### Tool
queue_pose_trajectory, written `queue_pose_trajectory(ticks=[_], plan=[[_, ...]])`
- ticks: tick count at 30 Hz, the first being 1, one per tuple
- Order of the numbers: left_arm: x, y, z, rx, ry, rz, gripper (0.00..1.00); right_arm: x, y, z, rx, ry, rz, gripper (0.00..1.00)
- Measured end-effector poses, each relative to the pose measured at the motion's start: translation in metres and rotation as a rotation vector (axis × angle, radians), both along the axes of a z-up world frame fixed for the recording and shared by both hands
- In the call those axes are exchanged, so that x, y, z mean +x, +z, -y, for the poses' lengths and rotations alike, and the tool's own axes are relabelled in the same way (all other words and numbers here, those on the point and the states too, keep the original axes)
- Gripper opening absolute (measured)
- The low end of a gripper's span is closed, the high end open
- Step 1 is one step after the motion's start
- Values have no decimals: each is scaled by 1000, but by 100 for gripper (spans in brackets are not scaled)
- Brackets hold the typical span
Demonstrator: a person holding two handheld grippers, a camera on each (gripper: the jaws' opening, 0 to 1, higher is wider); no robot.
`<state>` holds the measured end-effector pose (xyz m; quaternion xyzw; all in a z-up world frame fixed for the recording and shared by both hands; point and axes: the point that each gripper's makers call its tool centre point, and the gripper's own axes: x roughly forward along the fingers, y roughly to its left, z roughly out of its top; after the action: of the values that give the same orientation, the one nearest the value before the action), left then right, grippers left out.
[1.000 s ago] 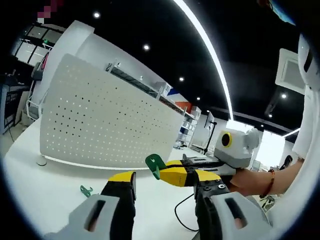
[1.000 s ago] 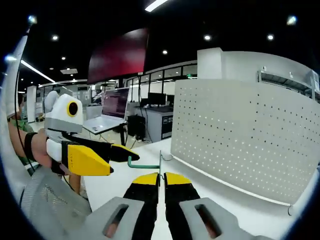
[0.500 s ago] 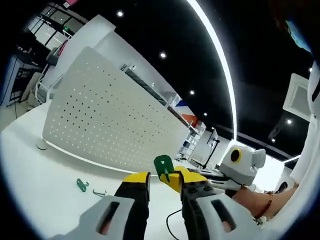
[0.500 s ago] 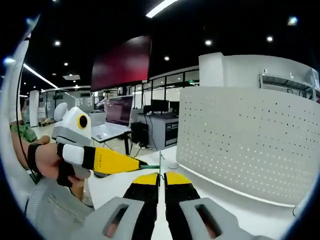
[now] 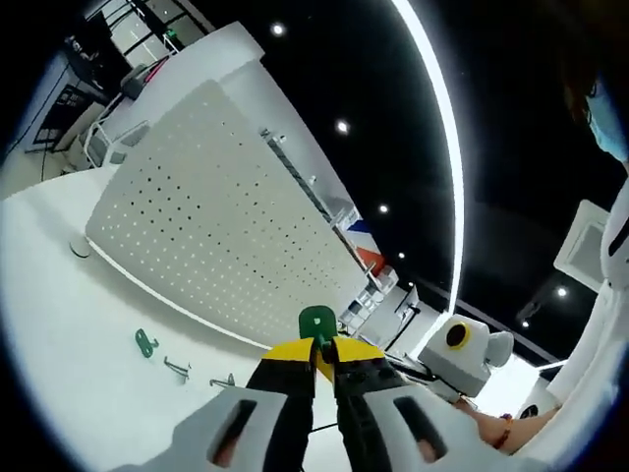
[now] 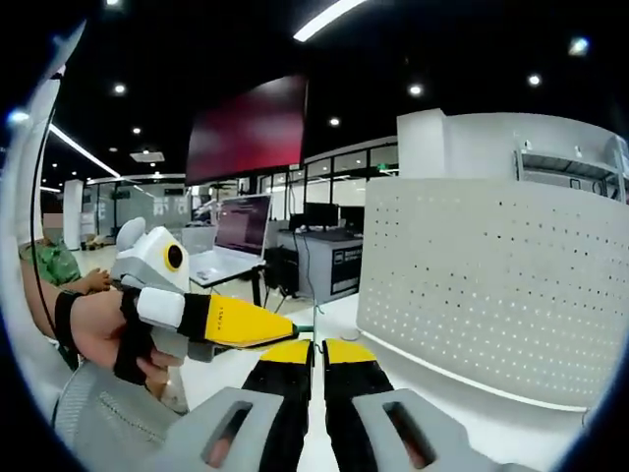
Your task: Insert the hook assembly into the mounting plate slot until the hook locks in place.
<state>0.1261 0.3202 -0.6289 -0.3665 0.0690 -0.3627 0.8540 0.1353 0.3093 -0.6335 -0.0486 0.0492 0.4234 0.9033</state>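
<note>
A green hook [image 5: 317, 322] is pinched between my left gripper's [image 5: 316, 346] yellow jaws, its flat rounded end sticking up above them. In the right gripper view a thin green rod of the same hook [image 6: 311, 328] rises from my right gripper [image 6: 316, 347], which is shut on it. The left gripper [image 6: 283, 328] reaches in from the left and meets that rod at its tip. The white perforated mounting plate [image 5: 211, 236] stands upright on the white table [image 5: 69, 354], beyond and to the left of the hook. It appears again as the plate [image 6: 491, 280] on the right.
A second green hook piece [image 5: 145, 343] and two small metal hooks [image 5: 177, 369] lie on the table in front of the plate. A person's hand [image 6: 93, 329] holds the left gripper. Desks with monitors [image 6: 241, 226] stand behind.
My left gripper's jaws, open a second ago, have closed on the green hook held by the right gripper. The left view has tilted upward.
</note>
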Motion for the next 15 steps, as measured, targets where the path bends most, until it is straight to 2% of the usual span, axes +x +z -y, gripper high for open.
queue_pose_trajectory(ticks=[9, 15], plan=[[0, 1, 4, -11, -12, -19, 4, -1, 2, 2, 2, -6, 15, 3], [2, -1, 2, 25, 8, -3, 3, -1, 1, -1, -13, 10, 16, 4]])
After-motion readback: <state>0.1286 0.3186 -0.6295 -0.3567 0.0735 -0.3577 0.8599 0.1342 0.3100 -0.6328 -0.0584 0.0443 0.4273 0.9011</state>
